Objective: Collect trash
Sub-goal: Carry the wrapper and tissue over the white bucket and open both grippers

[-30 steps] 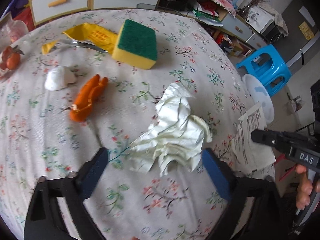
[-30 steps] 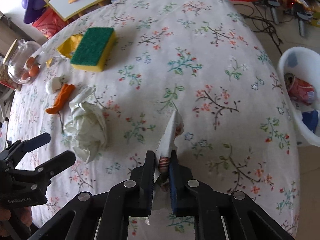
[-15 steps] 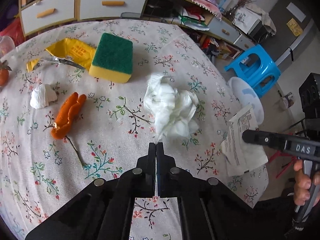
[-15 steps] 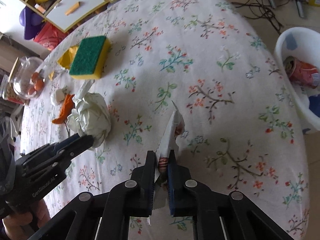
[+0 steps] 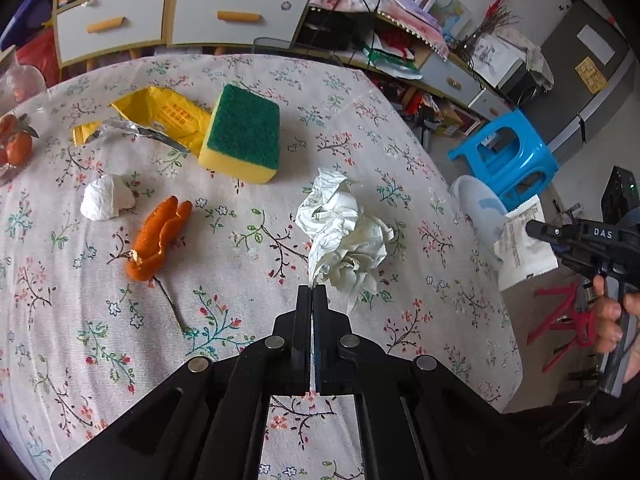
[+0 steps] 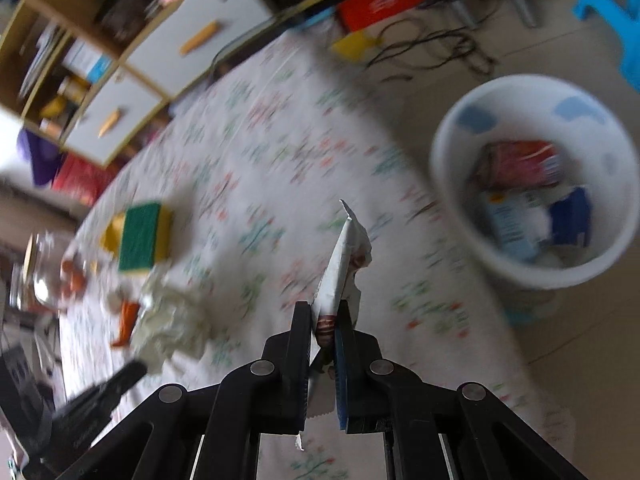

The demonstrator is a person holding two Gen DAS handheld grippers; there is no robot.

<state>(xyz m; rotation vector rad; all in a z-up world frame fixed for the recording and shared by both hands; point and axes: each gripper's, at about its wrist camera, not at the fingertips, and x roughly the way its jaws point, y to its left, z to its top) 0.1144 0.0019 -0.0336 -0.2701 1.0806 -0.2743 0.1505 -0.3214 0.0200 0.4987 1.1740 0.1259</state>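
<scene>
The right gripper [image 6: 323, 312] is clamped on 1 flat wrapper [image 6: 340, 264], its long axis pointing up the frame; the white bin [image 6: 448, 184] sits upper right of it, beside the table [image 6: 256, 152]. The left gripper [image 5: 312, 294], jaws fully together, pinches a corner of 1 crumpled tissue [image 5: 344, 236], farther from the bin. On the table remain 1 orange peel [image 5: 158, 236], 1 small white wad [image 5: 106, 198], 1 yellow packet [image 5: 168, 114].

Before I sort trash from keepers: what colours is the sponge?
Green scouring top on a yellow body: sponge, clearest in the left wrist view.
</scene>
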